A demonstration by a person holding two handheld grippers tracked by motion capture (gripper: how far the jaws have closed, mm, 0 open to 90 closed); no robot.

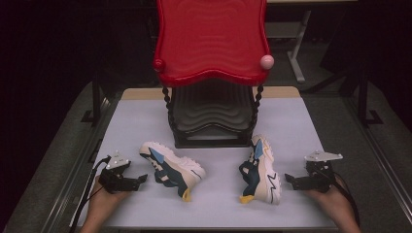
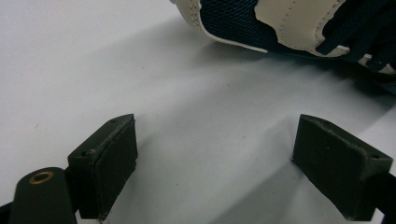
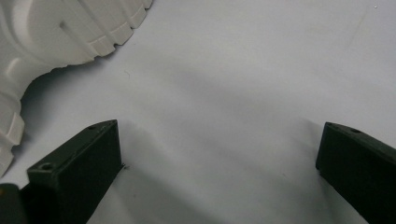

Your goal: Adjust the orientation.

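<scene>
Two white, navy and yellow sneakers lie on the pale table (image 1: 218,204). The left sneaker (image 1: 172,170) rests tilted on its side, toe toward the back left. Just left of it, my left gripper (image 1: 141,180) is open and points at it with nothing between its fingers; the left gripper view shows the shoe's navy mesh side (image 2: 280,23) beyond the wide-apart jaws. On its side lies the right sneaker (image 1: 261,170), white sole facing right. My right gripper (image 1: 289,179) stands open beside that sole (image 3: 51,32), holding nothing.
A two-tier shoe rack stands at the back centre of the table: a red wavy upper shelf (image 1: 212,41) on black beaded posts over a black lower shelf (image 1: 211,116). Bare table surface lies in front of the shoes. Dark floor surrounds the table.
</scene>
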